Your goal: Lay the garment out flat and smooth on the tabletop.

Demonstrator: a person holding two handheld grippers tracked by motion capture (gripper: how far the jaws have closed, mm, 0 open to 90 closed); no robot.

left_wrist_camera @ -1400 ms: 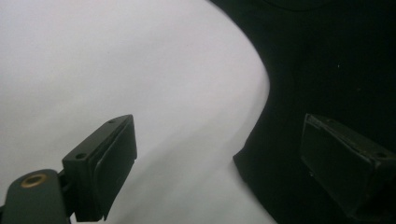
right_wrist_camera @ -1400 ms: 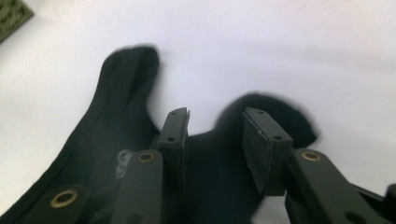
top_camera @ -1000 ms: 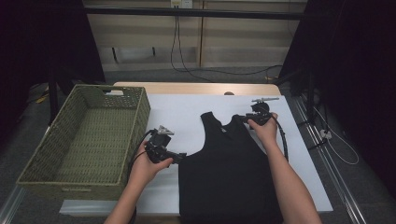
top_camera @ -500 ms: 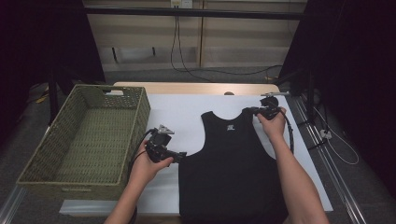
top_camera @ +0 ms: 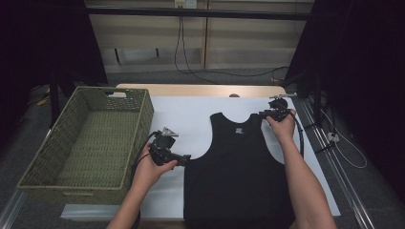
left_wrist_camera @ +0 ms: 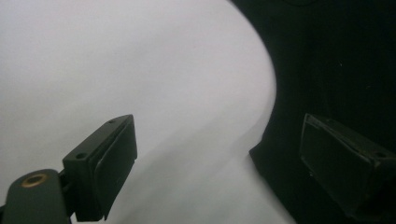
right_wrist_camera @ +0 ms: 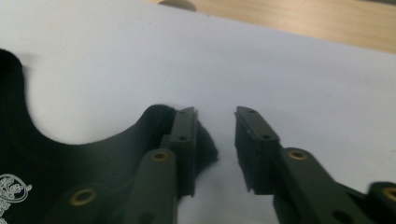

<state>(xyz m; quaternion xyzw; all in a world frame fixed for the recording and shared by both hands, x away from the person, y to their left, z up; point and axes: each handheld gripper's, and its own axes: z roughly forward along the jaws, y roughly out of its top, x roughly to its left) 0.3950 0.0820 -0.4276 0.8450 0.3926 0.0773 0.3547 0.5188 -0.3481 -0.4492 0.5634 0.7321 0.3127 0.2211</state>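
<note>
Hand-held gripper, right [right_wrist_camera: 215, 154]: jaws just reopened, apart, shoulder strap beside one, unclamped.
Hand-held gripper, left [left_wrist_camera: 233, 158]: jaws wide apart at the armhole edge.
Tank top [top_camera: 236, 171]: lay flat on white surface [top_camera: 191, 114].
Handling: probably soft, light, limp; pinch strap or hem.

One black tank top [top_camera: 237, 167], one wicker basket [top_camera: 57, 183]

A black sleeveless top [top_camera: 239, 171] lies flat, neck away, on the white sheet [top_camera: 191, 114].
</note>
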